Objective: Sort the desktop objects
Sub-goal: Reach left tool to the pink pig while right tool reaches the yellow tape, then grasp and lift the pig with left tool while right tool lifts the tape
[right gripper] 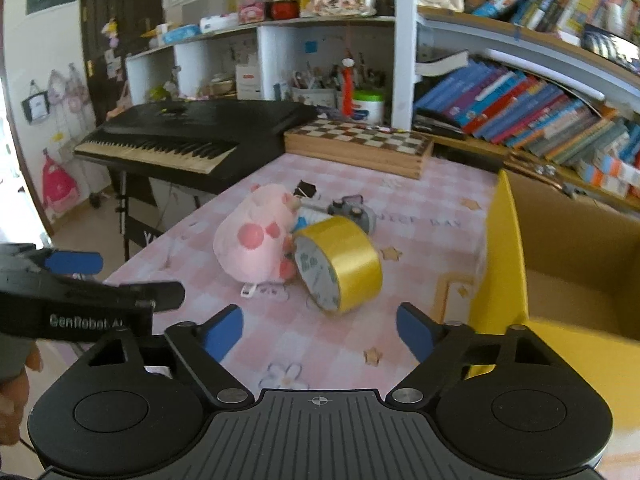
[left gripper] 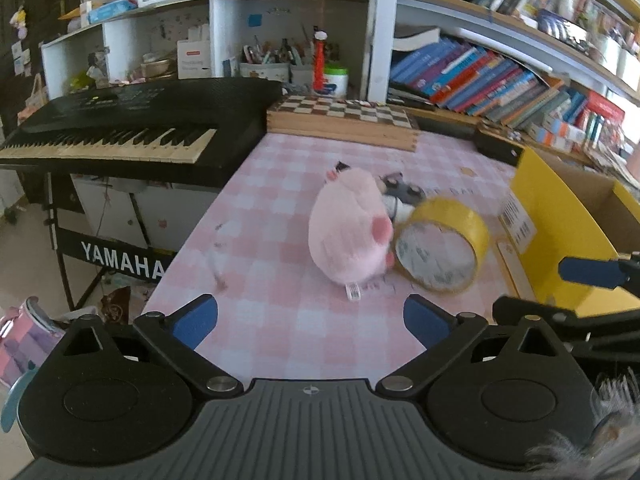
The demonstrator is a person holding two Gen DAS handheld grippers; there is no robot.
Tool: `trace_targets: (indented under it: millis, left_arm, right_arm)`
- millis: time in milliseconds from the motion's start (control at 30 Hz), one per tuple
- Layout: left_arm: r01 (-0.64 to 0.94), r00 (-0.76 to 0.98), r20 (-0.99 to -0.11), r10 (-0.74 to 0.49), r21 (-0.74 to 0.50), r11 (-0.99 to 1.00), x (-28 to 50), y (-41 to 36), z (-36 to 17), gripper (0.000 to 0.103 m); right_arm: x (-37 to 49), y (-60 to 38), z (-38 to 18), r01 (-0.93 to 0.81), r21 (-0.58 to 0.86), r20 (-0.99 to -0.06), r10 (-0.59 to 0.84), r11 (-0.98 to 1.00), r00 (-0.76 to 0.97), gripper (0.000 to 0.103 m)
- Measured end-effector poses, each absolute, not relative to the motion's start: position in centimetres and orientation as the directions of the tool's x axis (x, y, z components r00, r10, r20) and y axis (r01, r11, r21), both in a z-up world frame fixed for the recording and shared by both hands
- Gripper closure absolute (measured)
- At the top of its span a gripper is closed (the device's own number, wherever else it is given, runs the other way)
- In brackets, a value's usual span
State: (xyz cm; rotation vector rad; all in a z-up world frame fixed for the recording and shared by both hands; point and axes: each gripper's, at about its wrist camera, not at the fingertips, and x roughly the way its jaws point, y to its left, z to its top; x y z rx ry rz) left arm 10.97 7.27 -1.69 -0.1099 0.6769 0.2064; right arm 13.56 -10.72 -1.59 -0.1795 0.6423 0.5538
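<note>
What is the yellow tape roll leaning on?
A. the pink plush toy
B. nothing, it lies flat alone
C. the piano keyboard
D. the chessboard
A: the yellow tape roll stands tilted on the checked tablecloth with its edge pressed against the pink plush toy.

Pink plush toy (left gripper: 349, 228) half hides a small grey object (left gripper: 402, 192).

Left tool (left gripper: 310, 320) and right tool (right gripper: 319, 330): black linkage arms, blue finger pads (left gripper: 196, 320), silver pivot screws, ribbed grey housing with crosshair mark; white "GenRobot.AI" lettering on the left tool's side.
</note>
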Motion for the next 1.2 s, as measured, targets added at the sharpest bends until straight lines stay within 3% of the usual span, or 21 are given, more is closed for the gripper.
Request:
trace_targets:
  millis: [233, 533, 700, 800, 933, 1000, 1200]
  left_arm:
    - [-0.222, 0.772, -0.624, 0.121, -0.087, 0.971, 15.6, 7.9, -0.9, 0.002]
    - [-0.181, 0.734, -0.676, 0.064, -0.105, 0.978, 22.5, 8.7, -2.0, 0.004]
    - [-0.164, 0.681, -0.731, 0.035, -0.105, 0.981, 25.2, 8.8, -3.8, 0.018]
    - [-0.165, 0.648, -0.761, 0.023, -0.111, 0.980, 26.1, 8.9, -5.0, 0.020]
    - [-0.168, 0.645, -0.764, -0.007, -0.151, 0.974, 26.1, 9.2, -5.6, 0.024]
    - [-0.163, 0.649, -0.760, -0.029, -0.177, 0.971, 26.0, 9.3, -5.6, 0.034]
    - [-0.172, 0.666, -0.744, -0.051, -0.219, 0.961, 25.1, 9.8, -5.6, 0.043]
  right_arm:
    - [17.2, -9.7, -2.6, -0.578, -0.035, -0.637, 0.427, 0.815, 0.642, 0.021]
    - [20.8, -8.9, -4.1, -0.599, -0.045, -0.669, 0.421, 0.799, 0.612, 0.024]
    - [22.6, -8.0, -4.9, -0.615, -0.033, -0.697, 0.423, 0.787, 0.579, 0.037]
    - [23.3, -7.5, -5.3, -0.633, -0.027, -0.710, 0.430, 0.774, 0.557, 0.044]
    - [23.6, -6.9, -5.6, -0.645, -0.041, -0.721, 0.425, 0.763, 0.548, 0.044]
    - [23.5, -6.7, -5.7, -0.654, -0.056, -0.723, 0.421, 0.754, 0.548, 0.043]
    - [23.9, -6.9, -5.3, -0.677, -0.049, -0.748, 0.422, 0.735, 0.512, 0.059]
